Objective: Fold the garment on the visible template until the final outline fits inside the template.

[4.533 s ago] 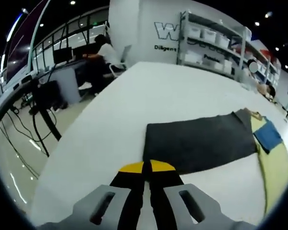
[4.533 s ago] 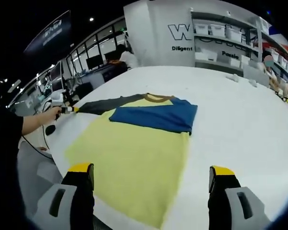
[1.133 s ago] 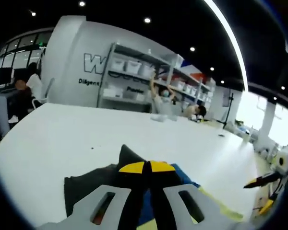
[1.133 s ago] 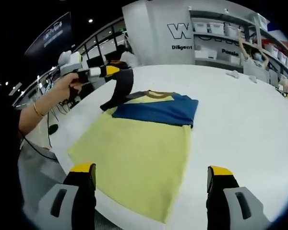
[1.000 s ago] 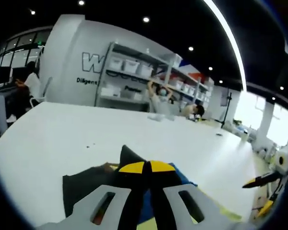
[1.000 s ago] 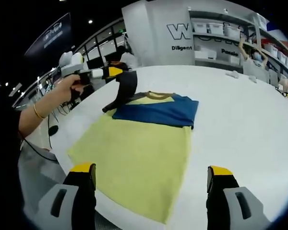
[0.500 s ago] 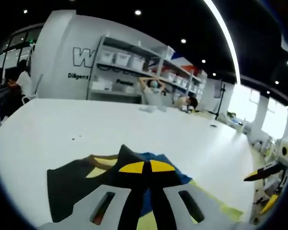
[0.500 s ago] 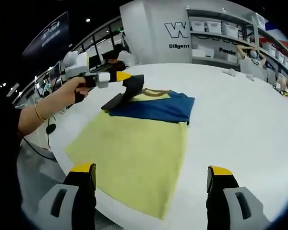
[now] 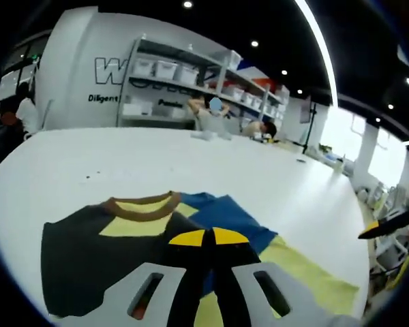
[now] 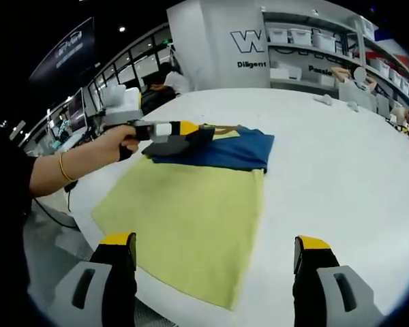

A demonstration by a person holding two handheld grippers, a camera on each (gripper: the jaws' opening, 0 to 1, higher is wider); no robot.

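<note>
Pinching the dark sleeve [image 9: 88,255] with the left tool [image 9: 204,238], jaws pressed together on the cloth, to carry it inward across the garment [image 10: 191,204] so the outline narrows. Spread flat on the white counter [image 10: 341,177]: yellow body near, blue sleeve [image 10: 221,151] already folded across the chest, brown collar [image 9: 140,208] beyond. Hovering near the hem, the right tool [image 10: 215,248], jaws spread wide and holding nothing, probably ready to smooth. No template outline discernible.

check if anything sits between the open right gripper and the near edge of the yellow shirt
Nothing visible does. The right gripper is open, and the shirt lies flat beyond its jaws. The left gripper holds the dark sleeve at the far end.
</note>
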